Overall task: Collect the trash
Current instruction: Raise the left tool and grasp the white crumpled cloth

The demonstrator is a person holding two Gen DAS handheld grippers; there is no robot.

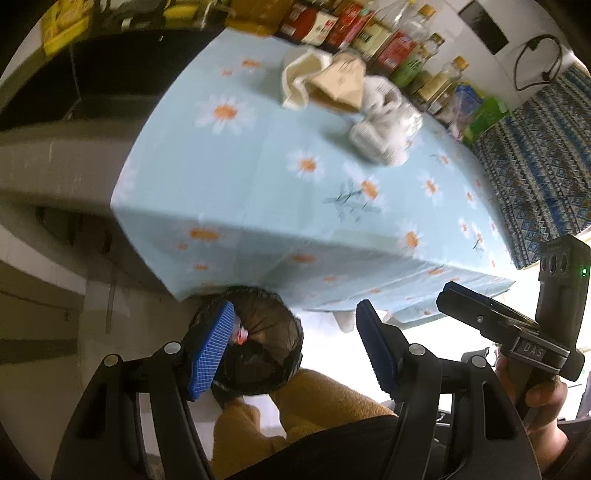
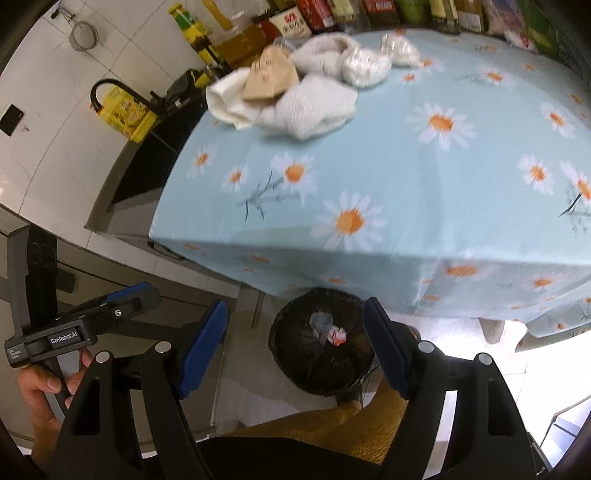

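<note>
A black mesh trash bin with a black liner stands on the floor under the table's near edge; it holds clear plastic and a red-white scrap. It also shows in the left wrist view. On the daisy tablecloth at the far side lie a brown paper bag, white cloths and crumpled white plastic. The pile shows in the left wrist view as the bag and the crumpled plastic. My left gripper and right gripper are both open and empty above the bin.
Bottles and jars line the table's far edge. A dark sink with a black faucet is to the left. A patterned blue cloth lies right of the table. The person's yellow trousers are below.
</note>
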